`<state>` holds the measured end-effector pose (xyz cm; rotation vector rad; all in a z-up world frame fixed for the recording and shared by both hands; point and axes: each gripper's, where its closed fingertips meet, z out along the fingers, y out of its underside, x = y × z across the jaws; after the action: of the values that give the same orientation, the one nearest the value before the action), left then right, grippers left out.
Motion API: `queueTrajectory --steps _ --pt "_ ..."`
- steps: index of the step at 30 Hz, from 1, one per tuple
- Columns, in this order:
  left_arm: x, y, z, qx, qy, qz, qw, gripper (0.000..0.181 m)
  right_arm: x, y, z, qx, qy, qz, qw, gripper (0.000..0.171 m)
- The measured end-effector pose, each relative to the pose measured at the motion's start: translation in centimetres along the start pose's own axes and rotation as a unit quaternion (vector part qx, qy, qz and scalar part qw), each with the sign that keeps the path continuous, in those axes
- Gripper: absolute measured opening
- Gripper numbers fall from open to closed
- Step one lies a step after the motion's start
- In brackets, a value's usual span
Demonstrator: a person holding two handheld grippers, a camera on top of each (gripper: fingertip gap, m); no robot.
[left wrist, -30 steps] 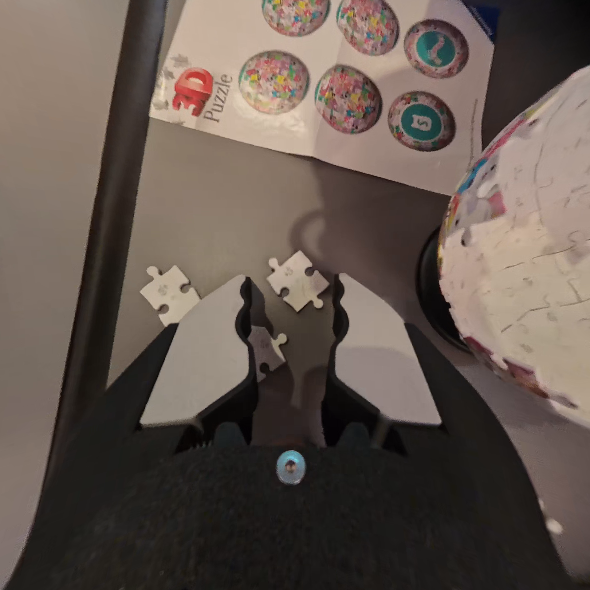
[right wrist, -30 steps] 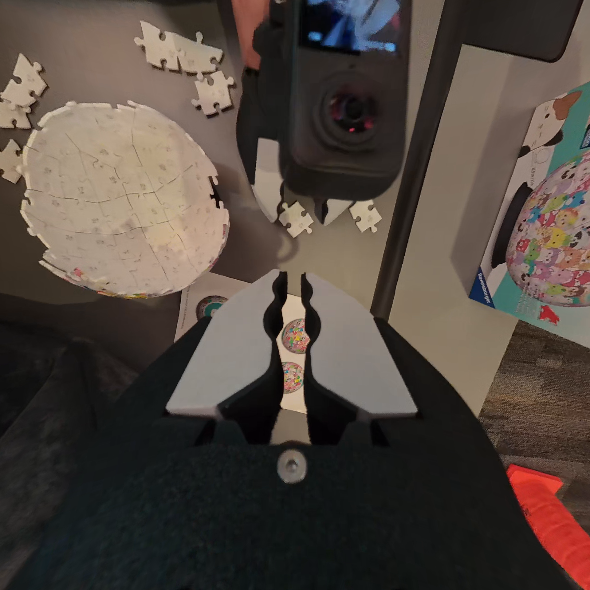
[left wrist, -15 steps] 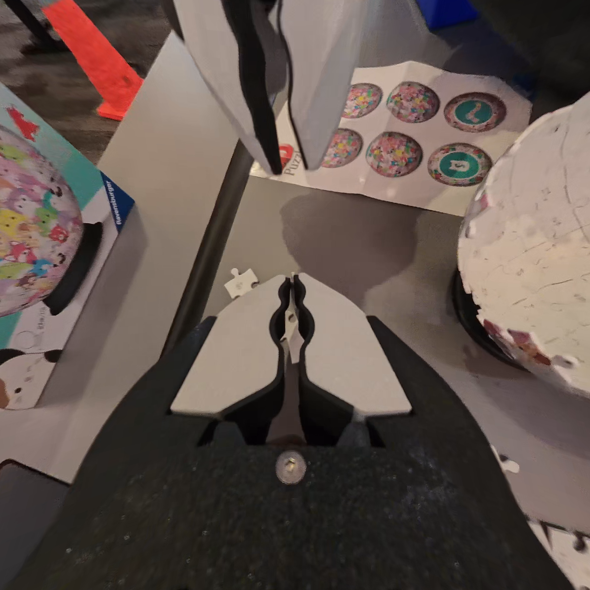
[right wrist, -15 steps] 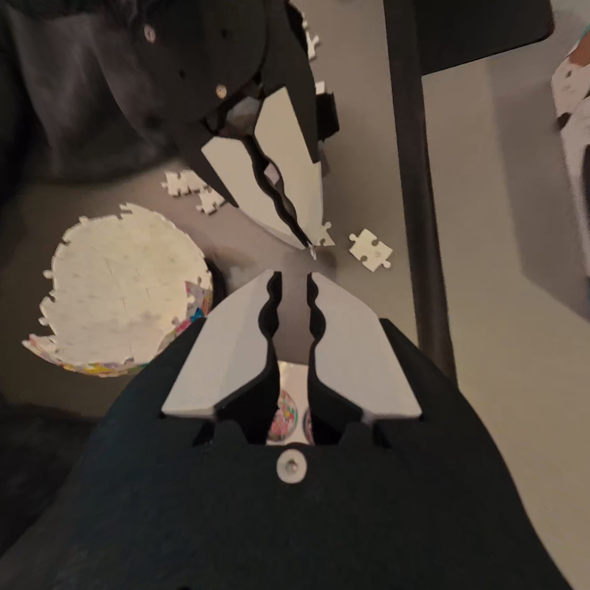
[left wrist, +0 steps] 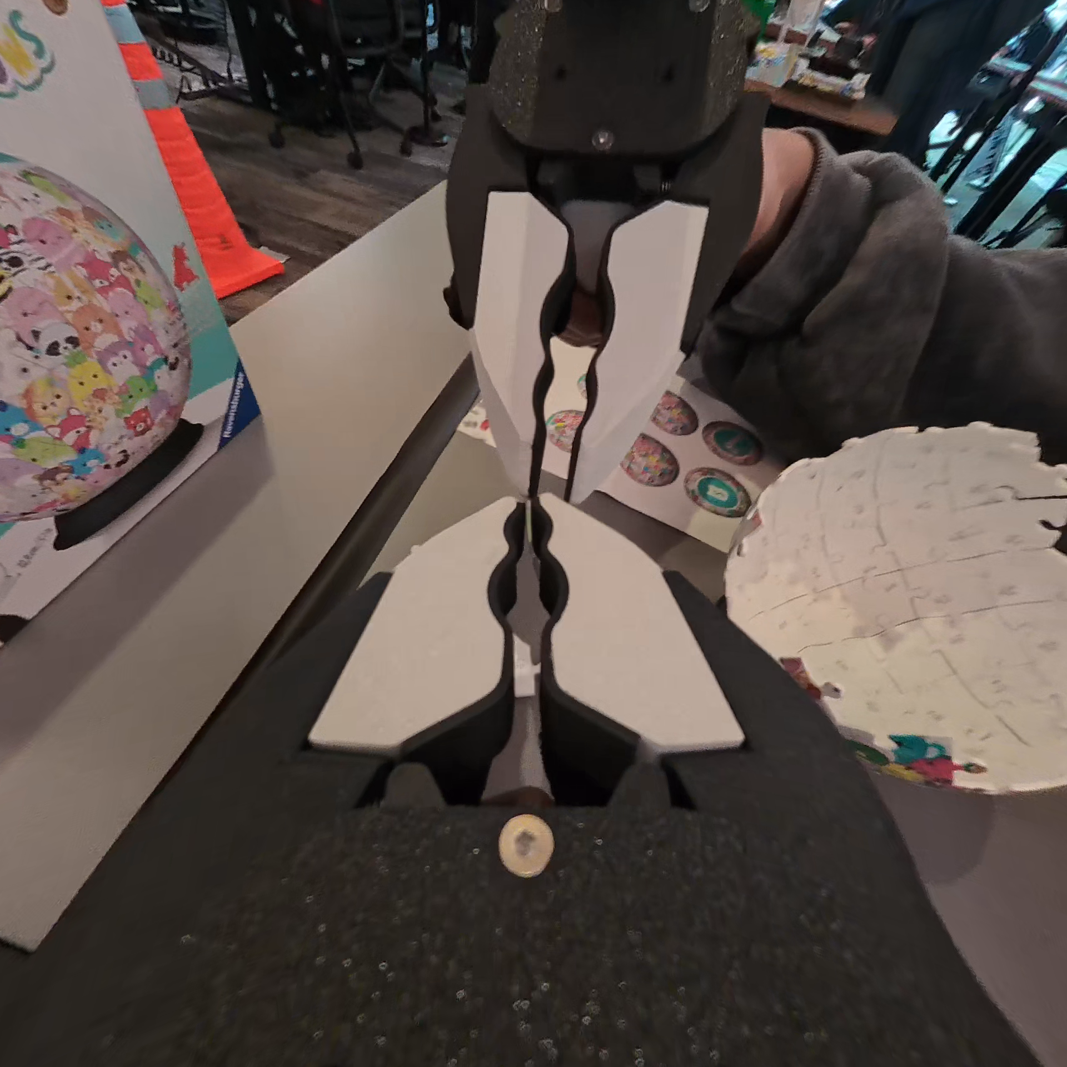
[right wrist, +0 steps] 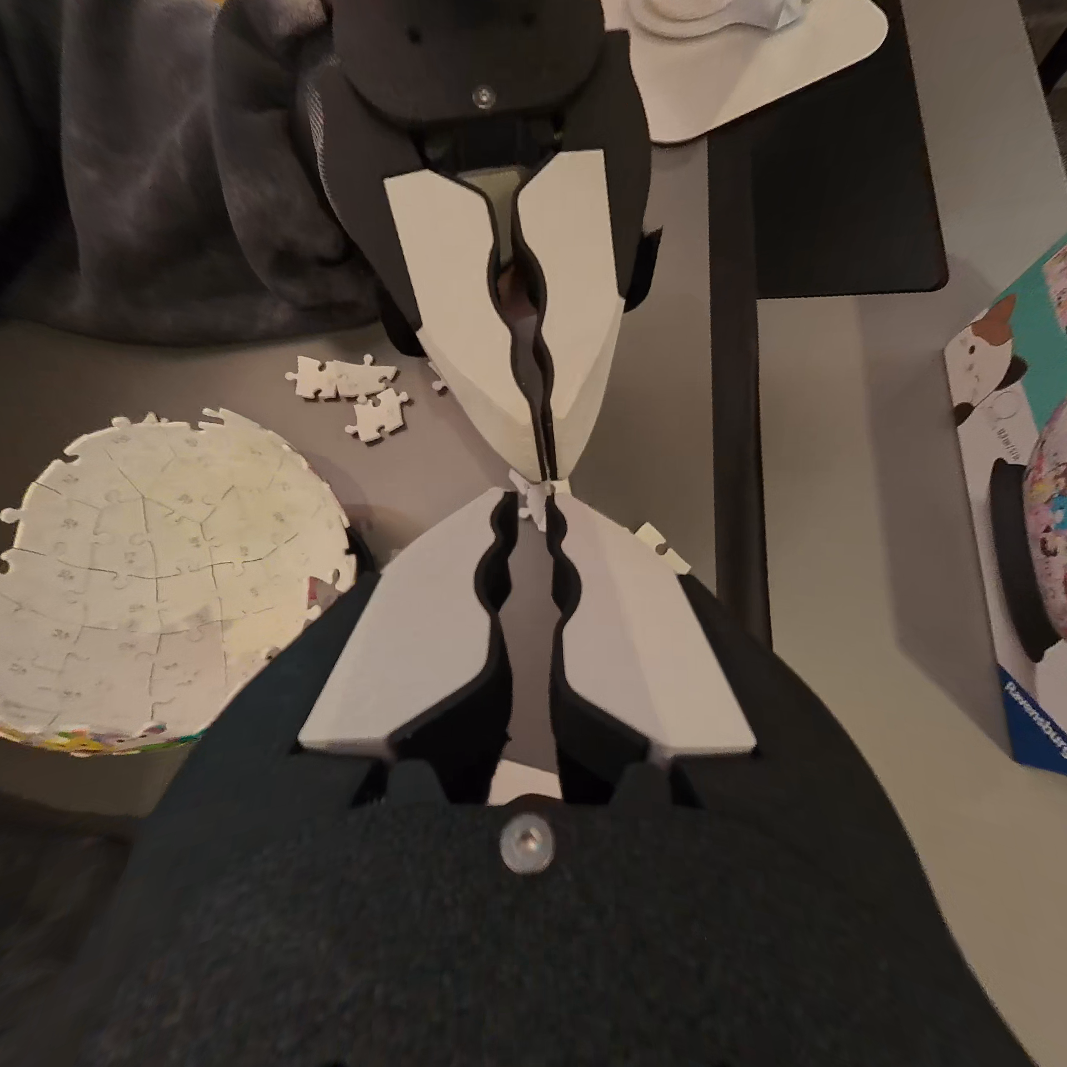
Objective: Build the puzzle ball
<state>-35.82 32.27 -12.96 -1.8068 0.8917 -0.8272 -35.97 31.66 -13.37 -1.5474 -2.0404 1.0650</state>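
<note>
My left gripper point(left wrist: 528, 511) is shut on a white puzzle piece point(right wrist: 534, 503), held above the grey table; the left wrist view shows the piece edge-on. My right gripper point(right wrist: 531, 499) faces it tip to tip, open by a narrow gap, its fingertips on either side of the piece. It also shows in the left wrist view point(left wrist: 552, 491), coming from above. The half-built puzzle ball point(left wrist: 901, 606) is a white bowl-shaped shell with a coloured outside. It sits to the right in the left wrist view and at the left in the right wrist view point(right wrist: 161, 577).
Several loose white pieces point(right wrist: 358, 392) lie beyond the ball, and one point(right wrist: 664, 548) lies beside my right finger. The instruction sheet point(left wrist: 693, 462) lies flat behind the grippers. The puzzle box point(left wrist: 104, 346) stands on a lighter table past a dark rail point(right wrist: 739, 462). A grey sleeve point(left wrist: 866, 300) holds the right gripper. My left and right fingertips are right by each other. The half-built puzzle ball point(left wrist: 901, 606) is about equally far from each gripper, around 20 cm. Seen from the right wrist view point(right wrist: 175, 644) as well.
My left gripper closed on a piece lying on the table and lifted it. Both grippers then swung to face each other, and their tips now meet at the piece.
</note>
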Motion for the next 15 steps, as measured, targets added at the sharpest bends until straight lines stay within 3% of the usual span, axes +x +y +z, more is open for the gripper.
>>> queueTrajectory --steps 4,8,12,15 --pt "0.2 -0.4 0.0 0.011 0.002 -0.006 1.000 0.001 0.1 0.0 -0.1 -0.001 0.004 0.001 1.000 0.008" --pt "0.3 -1.0 -0.3 0.030 0.010 -0.017 0.999 0.001 0.5 0.4 0.1 -0.004 0.009 0.012 1.000 0.019" --pt "0.7 -1.5 -0.5 0.048 0.030 -0.035 0.998 0.001 -0.3 -0.6 0.5 0.020 -0.018 0.001 1.000 0.004" --pt "0.7 -1.3 -0.6 0.047 0.033 -0.035 0.998 0.002 -0.1 -0.3 0.2 0.016 -0.013 0.003 1.000 0.002"
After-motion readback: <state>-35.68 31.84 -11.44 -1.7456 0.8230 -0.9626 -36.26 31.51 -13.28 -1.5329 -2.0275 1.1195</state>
